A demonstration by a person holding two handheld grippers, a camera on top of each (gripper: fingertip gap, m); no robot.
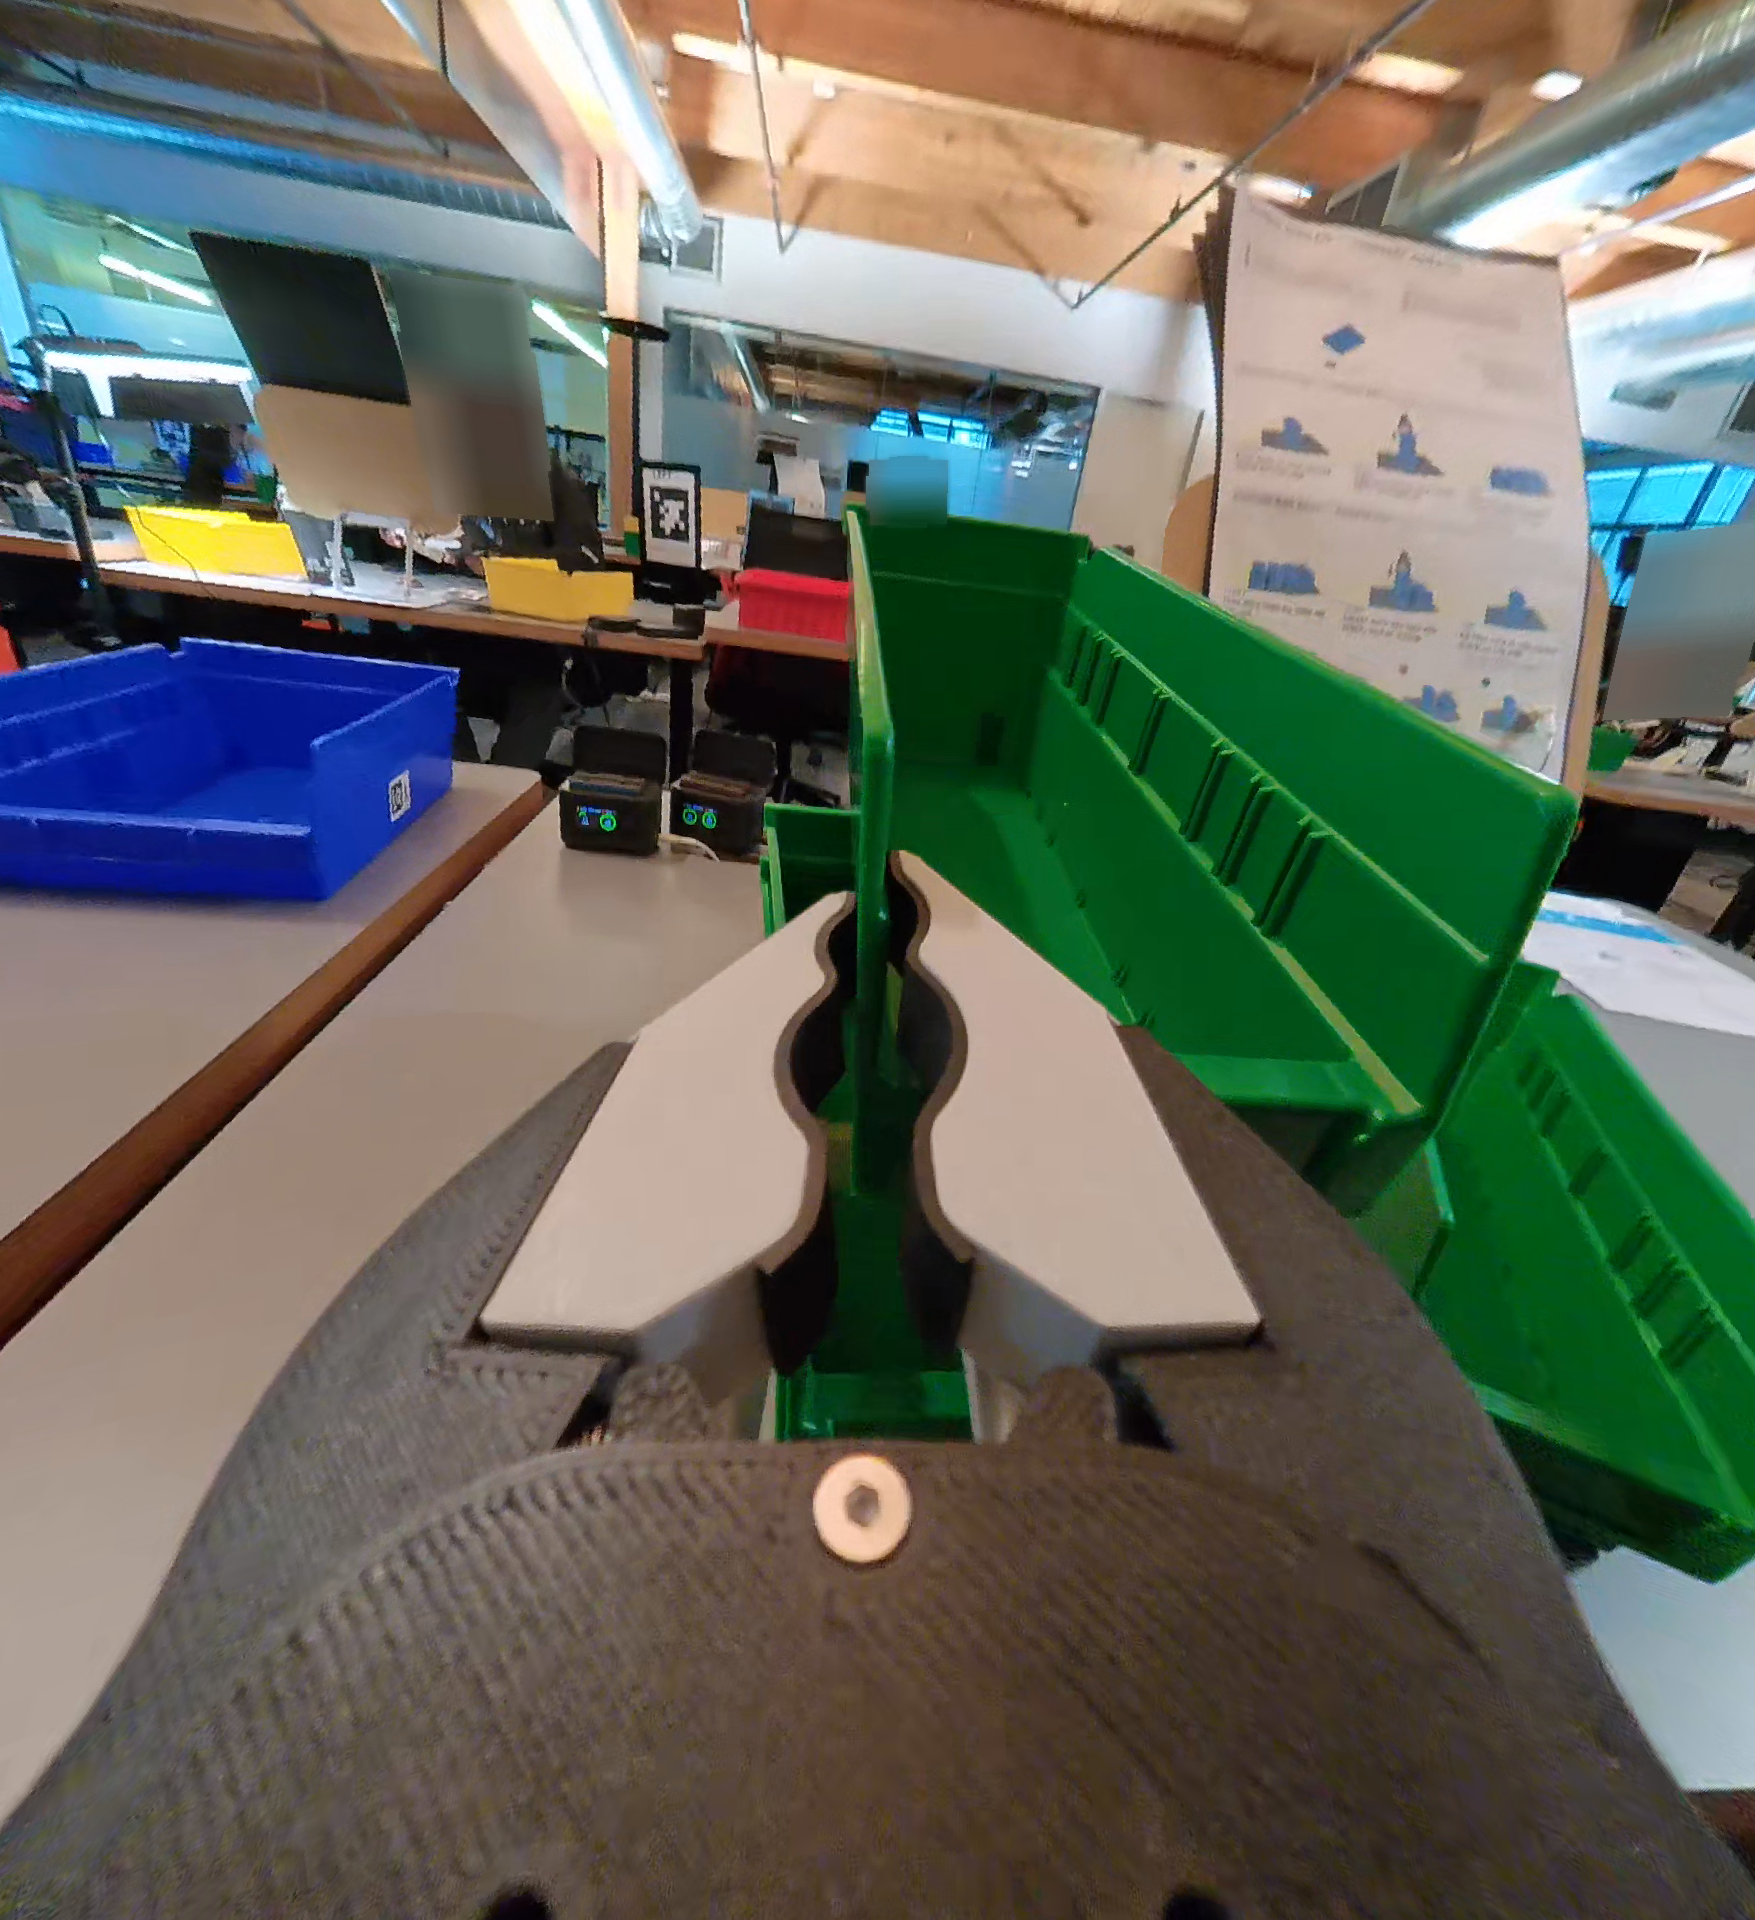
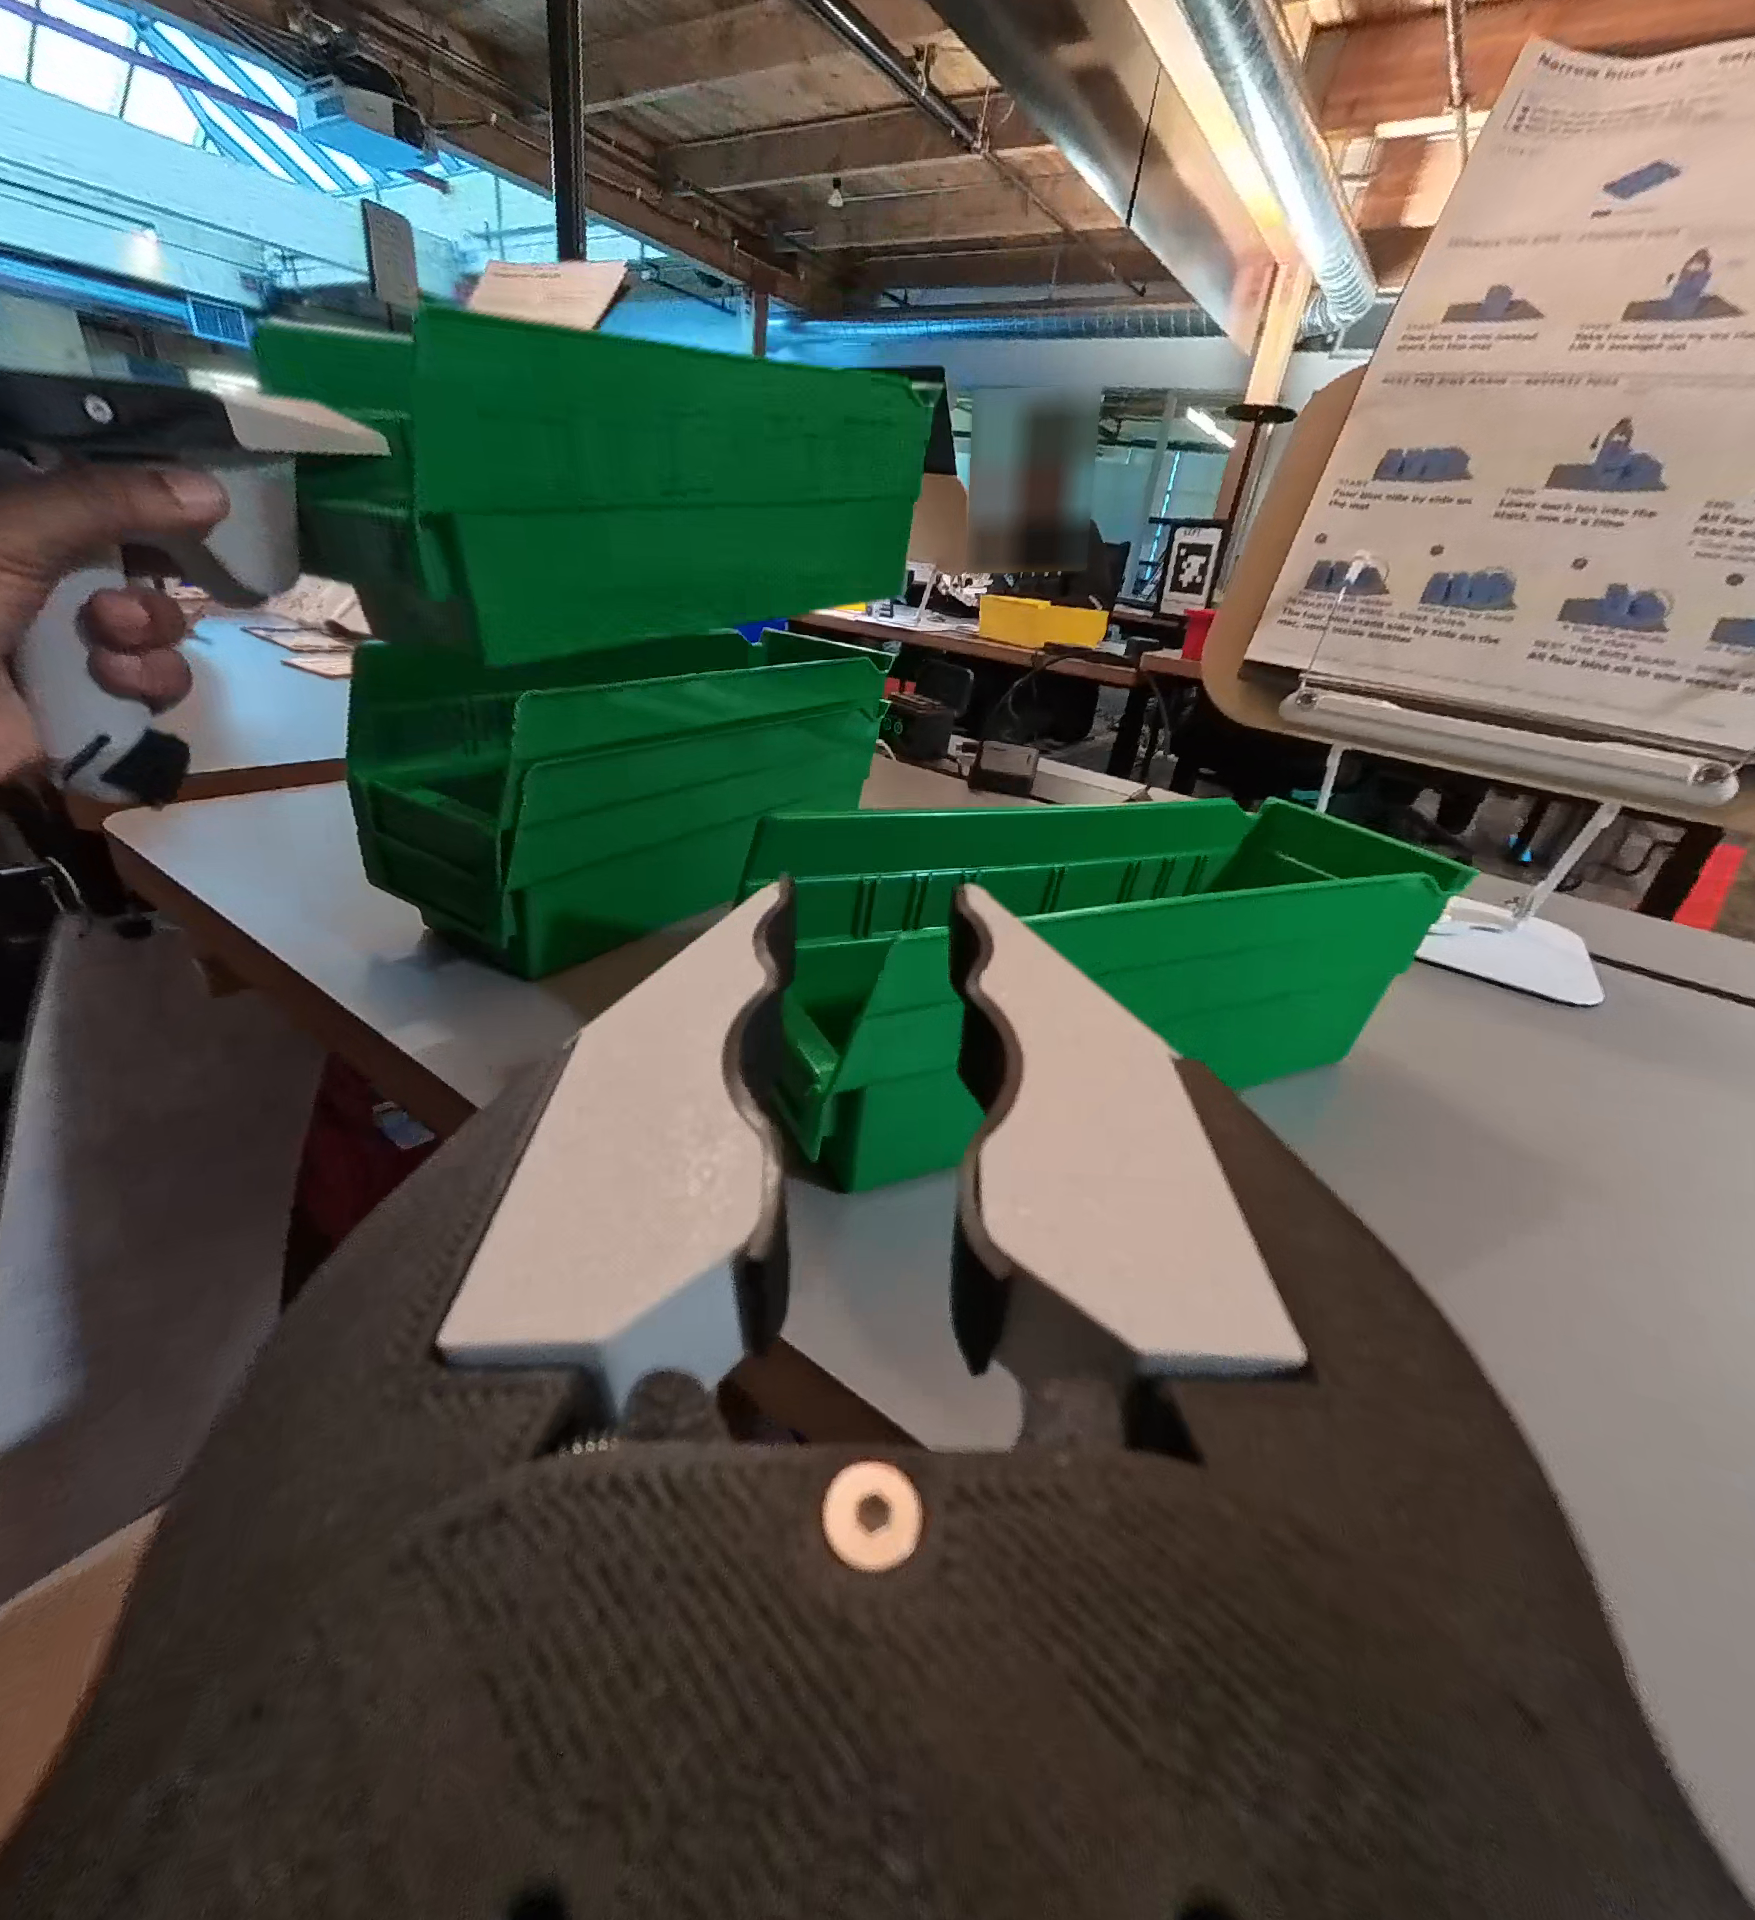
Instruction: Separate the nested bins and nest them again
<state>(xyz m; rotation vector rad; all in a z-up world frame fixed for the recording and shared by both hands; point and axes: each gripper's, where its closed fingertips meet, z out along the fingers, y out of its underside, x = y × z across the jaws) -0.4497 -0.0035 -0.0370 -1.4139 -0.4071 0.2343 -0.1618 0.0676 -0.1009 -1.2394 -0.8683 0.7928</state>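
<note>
Left hand-held gripper [image 1: 878,914] fills the near field, clenched on the thin side wall of a green bin [image 1: 1216,790], wall pinched between the grey fingers [image 1: 738,1091]. That lifted bin is off the tabletop [image 1: 229,1299], tilted, open side facing the left wrist view. In the right wrist view the same lifted bin [image 2: 644,488] hangs above the green stack [image 2: 603,800], clear of it, with the left hand-held gripper [image 2: 333,436] at its left end and a person's hand [image 2: 42,613] on the handle. The stack shows at least two nested bins, resting on the tabletop [image 2: 1475,1247]. A separate green bin [image 2: 1112,935] lies alone on the tabletop just right of the stack, open side up. Right hand-held gripper [image 2: 868,904] is released, fingers [image 2: 1091,1143] spread, holding nothing, its tips in front of the near end of that separate bin; contact cannot be told. An instruction sheet [image 2: 1600,416] stands on a holder at right. A blue bin [image 1: 187,769] sits on the neighbouring table at left, well apart. Yellow and red bins on far desks.
</note>
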